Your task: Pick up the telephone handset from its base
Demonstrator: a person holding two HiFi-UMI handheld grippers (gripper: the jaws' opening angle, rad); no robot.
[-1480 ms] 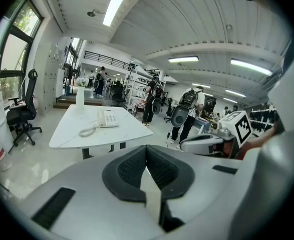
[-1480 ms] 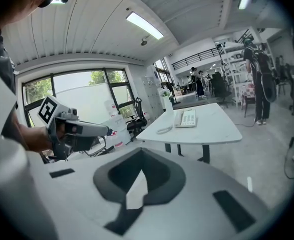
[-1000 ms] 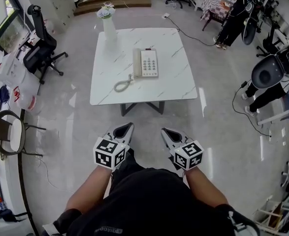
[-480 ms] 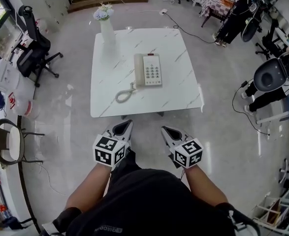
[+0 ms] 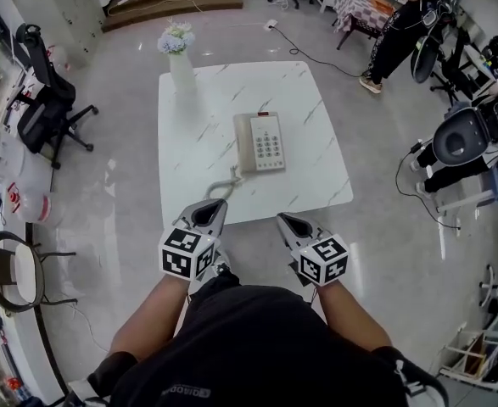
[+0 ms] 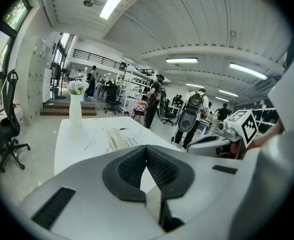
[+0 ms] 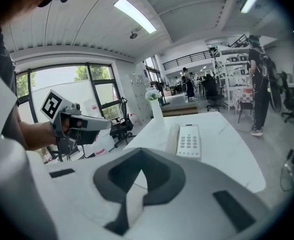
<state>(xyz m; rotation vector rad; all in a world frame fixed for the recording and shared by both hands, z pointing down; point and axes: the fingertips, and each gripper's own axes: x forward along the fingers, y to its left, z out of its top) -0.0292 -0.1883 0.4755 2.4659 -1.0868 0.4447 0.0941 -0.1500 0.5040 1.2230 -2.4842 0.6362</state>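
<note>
A cream telephone [image 5: 262, 142] lies on the white marble table [image 5: 308, 108], its handset [image 5: 243, 142] resting in the cradle on the left side. The coiled cord [image 5: 222, 185] trails toward the table's near edge. My left gripper [image 5: 218, 204] and right gripper [image 5: 283, 220] are side by side just short of that edge, both shut with nothing in them, pointing at the table. In the right gripper view the telephone [image 7: 189, 140] is ahead of the shut right gripper [image 7: 138, 171]. The left gripper view shows the telephone [image 6: 120, 138] beyond the shut left gripper [image 6: 147, 148].
A white vase with flowers [image 5: 180, 64] stands at the table's far left corner. Office chairs [image 5: 45, 104] and a round stool [image 5: 9, 257] are on the left. A person [image 5: 400, 24] and equipment [image 5: 459, 136] are on the right; a cable [image 5: 310, 51] crosses the floor.
The table and telephone have come closer in the head view as both grippers moved forward together toward the near edge. Both stay shut.
</note>
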